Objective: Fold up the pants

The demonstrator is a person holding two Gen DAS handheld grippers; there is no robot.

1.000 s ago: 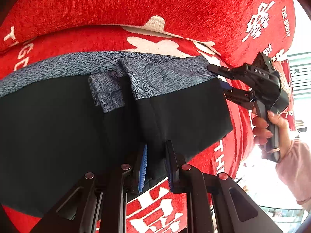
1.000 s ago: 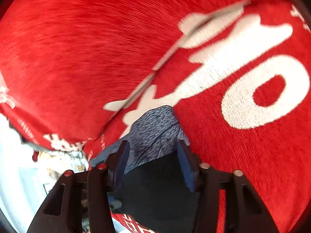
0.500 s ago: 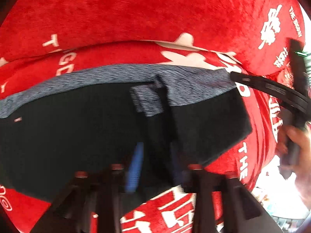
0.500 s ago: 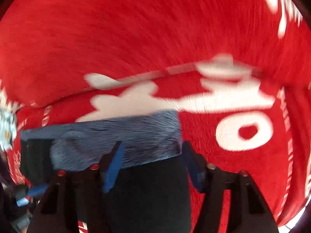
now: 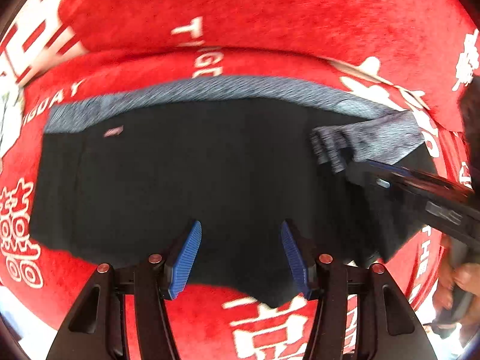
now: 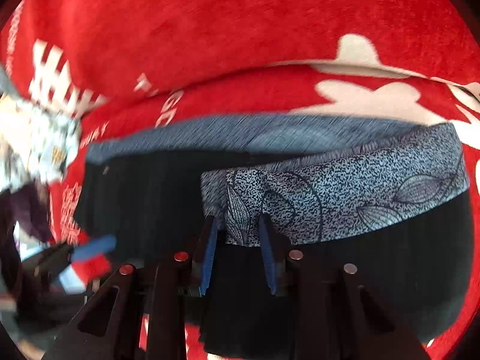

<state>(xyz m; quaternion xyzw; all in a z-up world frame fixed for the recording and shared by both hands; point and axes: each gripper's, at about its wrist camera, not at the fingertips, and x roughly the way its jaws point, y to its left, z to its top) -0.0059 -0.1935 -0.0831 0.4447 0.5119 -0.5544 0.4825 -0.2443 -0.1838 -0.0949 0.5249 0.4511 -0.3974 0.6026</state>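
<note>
Black pants [image 5: 195, 180] with a grey-blue patterned waistband [image 5: 240, 90] lie spread on a red sofa seat. Their right end is folded over, showing a patterned band [image 6: 360, 192]. My left gripper [image 5: 240, 252] is open above the pants' near edge, holding nothing. My right gripper [image 6: 237, 249] has its jaws narrowed around the folded band's near-left corner and the black cloth under it; whether it pinches the cloth is unclear. It also shows in the left wrist view [image 5: 420, 192], at the folded end.
The red sofa cover [image 5: 270, 15] with white lettering rises as a backrest behind the pants. The seat's front edge [image 5: 270, 330] lies just under my left gripper. A blurred patterned object [image 6: 39, 138] sits at the left beyond the sofa.
My left gripper let go of the pants and opened wide, shifting left. My right gripper narrowed and came onto the folded band at the right end.
</note>
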